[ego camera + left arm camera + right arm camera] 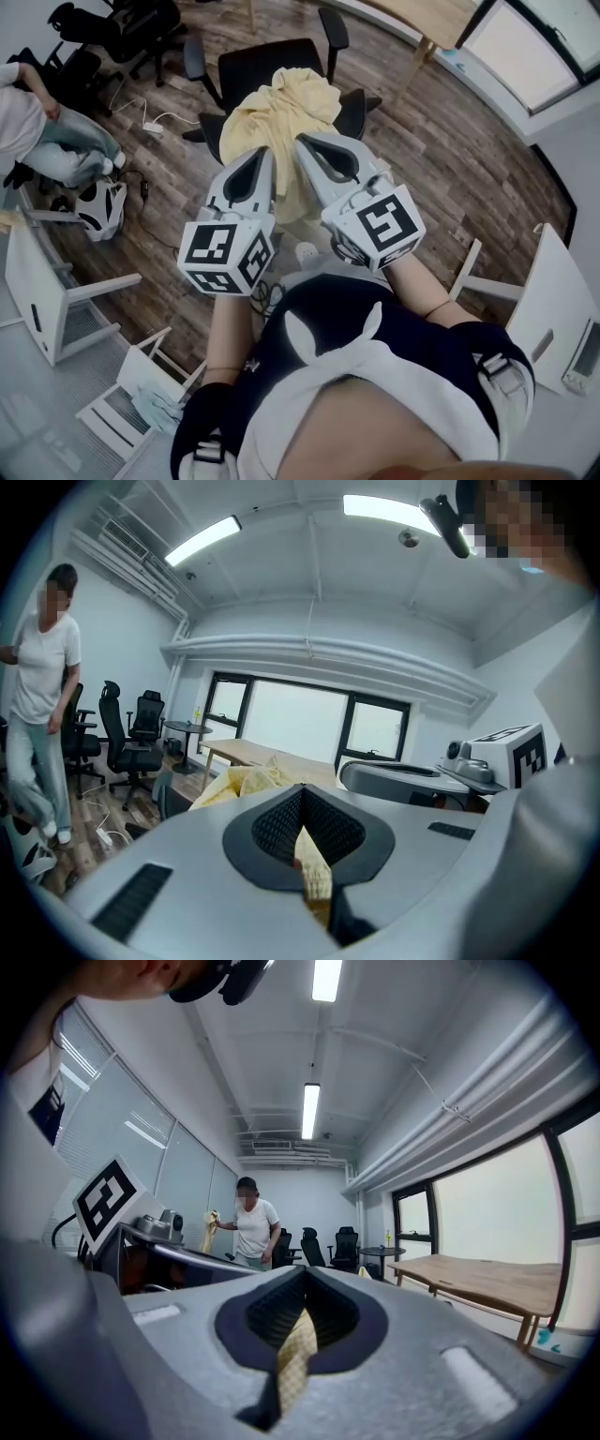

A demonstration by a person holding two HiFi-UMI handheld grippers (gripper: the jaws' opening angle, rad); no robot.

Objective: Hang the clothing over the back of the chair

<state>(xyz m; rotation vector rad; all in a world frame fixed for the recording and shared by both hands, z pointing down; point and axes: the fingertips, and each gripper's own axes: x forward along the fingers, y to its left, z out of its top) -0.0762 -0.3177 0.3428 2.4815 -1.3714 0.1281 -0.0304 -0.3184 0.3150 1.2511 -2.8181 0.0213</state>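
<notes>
A pale yellow garment (281, 112) is bunched on a black office chair (267, 58) ahead of me, and its near part stretches back to both grippers. My left gripper (262, 157) is shut on a fold of the yellow cloth (314, 874), which runs out between its closed jaws. Just to its right, my right gripper (304, 146) is also shut, with a strip of the same cloth (295, 1354) pinched in its jaws. The two grippers are side by side, close to the chair. How the garment sits on the chair back is hidden by the cloth itself.
A person (28, 112) sits at the far left, near more black office chairs (112, 28). White racks (56, 300) stand at the lower left, and a power strip (150, 127) lies on the wood floor. A wooden table (422, 14) is at the back right.
</notes>
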